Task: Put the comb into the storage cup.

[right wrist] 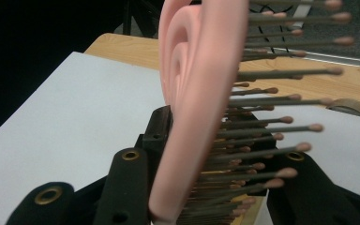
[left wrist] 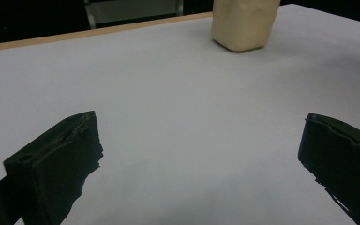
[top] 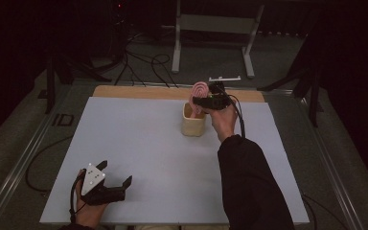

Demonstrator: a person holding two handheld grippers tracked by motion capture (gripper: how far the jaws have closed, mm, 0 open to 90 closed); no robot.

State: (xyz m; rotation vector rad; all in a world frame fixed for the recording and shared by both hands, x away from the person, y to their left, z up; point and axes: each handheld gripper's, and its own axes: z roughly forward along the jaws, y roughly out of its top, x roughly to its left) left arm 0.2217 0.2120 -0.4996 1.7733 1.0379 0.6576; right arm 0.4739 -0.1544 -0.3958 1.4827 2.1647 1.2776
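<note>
One pink hairbrush [top: 200, 91] clamped in right claw [top: 200, 102], poised above cream holder [top: 193, 123] at desk [top: 139, 143] far side. Judgement: keep brush vertical, centre over opening, lower before release. Left claw [top: 116, 173] wide open, empty, near edge. Right gripper view reveals bristles [right wrist: 272, 126]; high view, holder position.

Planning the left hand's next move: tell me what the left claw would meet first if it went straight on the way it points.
The left claw, open and empty, points across bare table. The cream cup stands off to one side, so the way looks free, though depth is unclear.
</note>
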